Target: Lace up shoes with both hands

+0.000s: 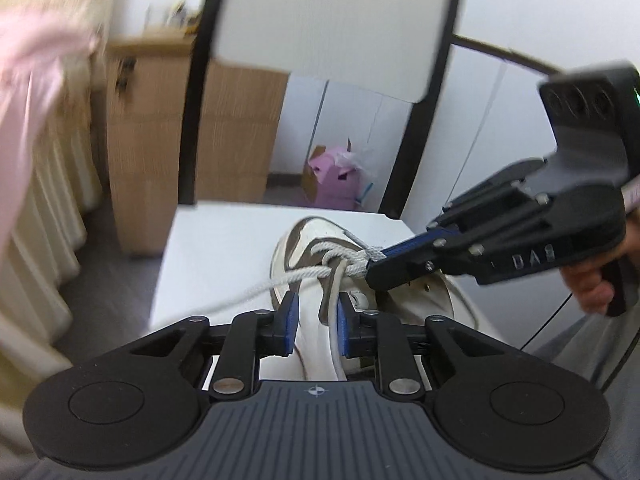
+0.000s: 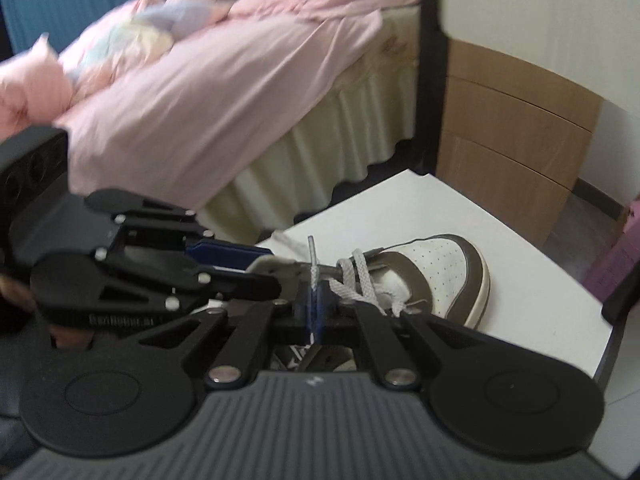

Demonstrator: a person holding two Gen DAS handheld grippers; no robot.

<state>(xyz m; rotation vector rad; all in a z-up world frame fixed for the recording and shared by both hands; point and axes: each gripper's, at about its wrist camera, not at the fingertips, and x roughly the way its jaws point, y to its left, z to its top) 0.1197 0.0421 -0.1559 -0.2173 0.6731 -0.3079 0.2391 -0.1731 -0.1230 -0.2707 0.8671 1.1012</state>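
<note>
One white-and-brown shoe, grey lace crossed, right gripper clamped on lace, left gripper jaws apart.

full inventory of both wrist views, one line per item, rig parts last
shoe: 1, white and brown, on the table, partly laced
lace: 1, pale grey-white, crossed over the shoe; one end trails left across the table
table: 1, white top with dark frame
bed: 1, pink bedding, cream skirt, behind the table
cabinet: 1, light wood, by the wall
box: 1, pink, on the floor beyond the table
left gripper: 1, black with blue pads, jaws apart over the shoe, a lace strand running between them
right gripper: 1, black with blue pads, shut on the lace
hand: 1, holding the right gripper's grip
</note>
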